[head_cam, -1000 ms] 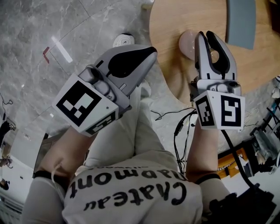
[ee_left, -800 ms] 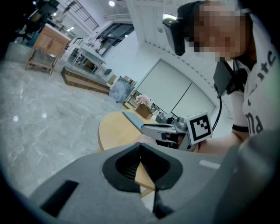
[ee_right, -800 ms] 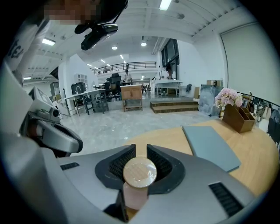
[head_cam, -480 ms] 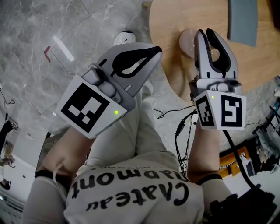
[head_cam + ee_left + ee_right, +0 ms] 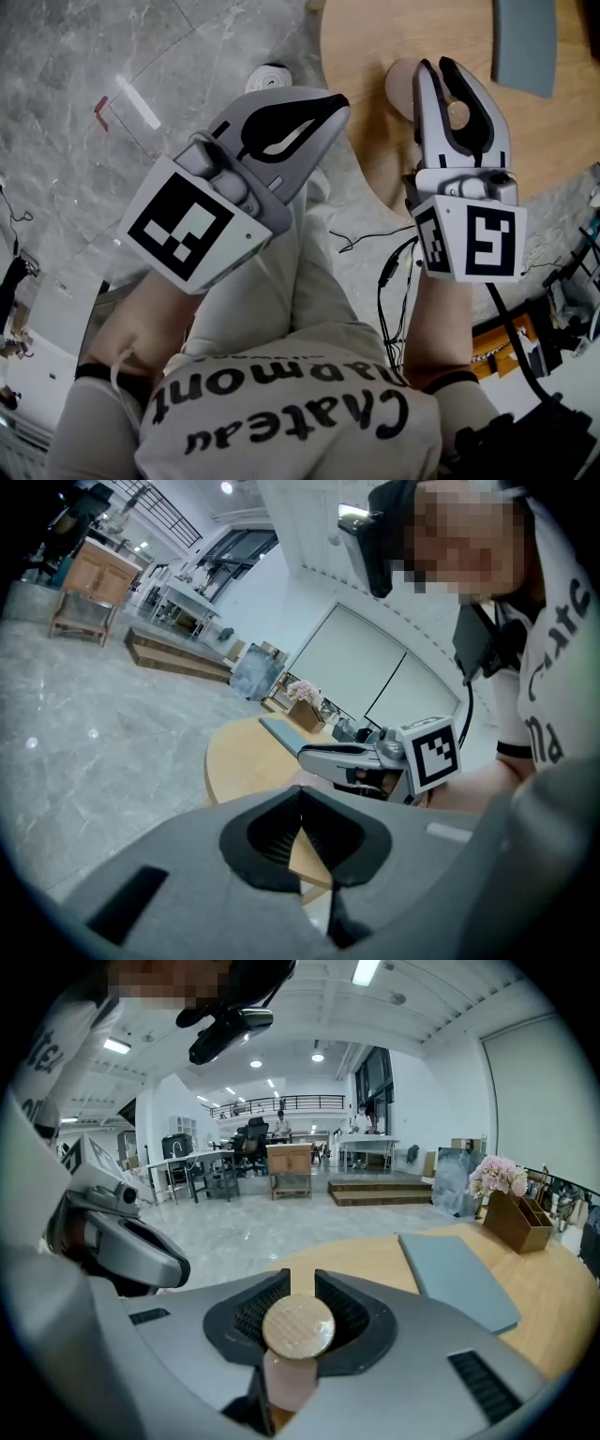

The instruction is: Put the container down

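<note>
While the head view looked down, the right tongs (image 5: 439,73) clasped the pink container (image 5: 401,87) over the round desk (image 5: 375,37) near its edge, apparently poised for lowering. The left gripper view showed the left tongs (image 5: 302,794) clenched on nothing, idle beside the desk. The right gripper view showed the pads gripping just under the wooden lid (image 5: 298,1327).

the person wears a white shirt (image 5: 281,441) printed with large black lettering, its sleeves edged with a dark band (image 5: 94,373), and pale trousers (image 5: 272,281) at the middle of the frame. the left tool (image 5: 330,101) and the right tool (image 5: 439,67) are smooth light-grey shells, each with two curved jaws lined in black ribbed pads (image 5: 253,1312) and a small black slot (image 5: 478,1384) moulded into the flank. each carries a white cube (image 5: 192,230) at its rear bearing black square markers, and a thick black cable (image 5: 508,333) runs from the right one toward the lower right of the frame.
</note>
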### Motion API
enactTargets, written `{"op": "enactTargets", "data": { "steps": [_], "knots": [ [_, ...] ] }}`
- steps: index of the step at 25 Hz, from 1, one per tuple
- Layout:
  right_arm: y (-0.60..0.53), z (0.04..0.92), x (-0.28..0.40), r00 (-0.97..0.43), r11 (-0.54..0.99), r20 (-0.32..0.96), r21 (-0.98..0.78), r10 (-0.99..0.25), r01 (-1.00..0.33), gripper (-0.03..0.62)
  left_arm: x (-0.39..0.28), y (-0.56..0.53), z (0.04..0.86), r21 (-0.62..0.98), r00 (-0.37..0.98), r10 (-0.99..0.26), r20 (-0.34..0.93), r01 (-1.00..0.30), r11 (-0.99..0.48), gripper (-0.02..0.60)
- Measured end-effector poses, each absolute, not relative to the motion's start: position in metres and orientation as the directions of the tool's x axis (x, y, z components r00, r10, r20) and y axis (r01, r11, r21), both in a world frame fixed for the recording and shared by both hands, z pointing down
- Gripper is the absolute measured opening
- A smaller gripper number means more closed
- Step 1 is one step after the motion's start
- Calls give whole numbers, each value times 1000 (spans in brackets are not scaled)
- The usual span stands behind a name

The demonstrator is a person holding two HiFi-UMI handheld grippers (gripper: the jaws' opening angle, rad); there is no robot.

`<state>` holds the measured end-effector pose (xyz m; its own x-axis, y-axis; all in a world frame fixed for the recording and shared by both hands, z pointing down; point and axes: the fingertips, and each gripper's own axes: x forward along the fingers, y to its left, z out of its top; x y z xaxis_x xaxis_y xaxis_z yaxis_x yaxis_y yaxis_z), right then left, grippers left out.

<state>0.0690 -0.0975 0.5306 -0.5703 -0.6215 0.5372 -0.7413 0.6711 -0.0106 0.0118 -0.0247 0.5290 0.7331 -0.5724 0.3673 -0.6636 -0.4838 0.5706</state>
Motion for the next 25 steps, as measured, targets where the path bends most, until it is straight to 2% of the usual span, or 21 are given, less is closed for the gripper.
{"op": "enactTargets", "data": {
  "steps": [25],
  "knots": [
    [-91,543,61,-613,708,454,59,-647,-704,84,24,-32,540,606,739,-587,332,-644,-468,14]
  ]
}}
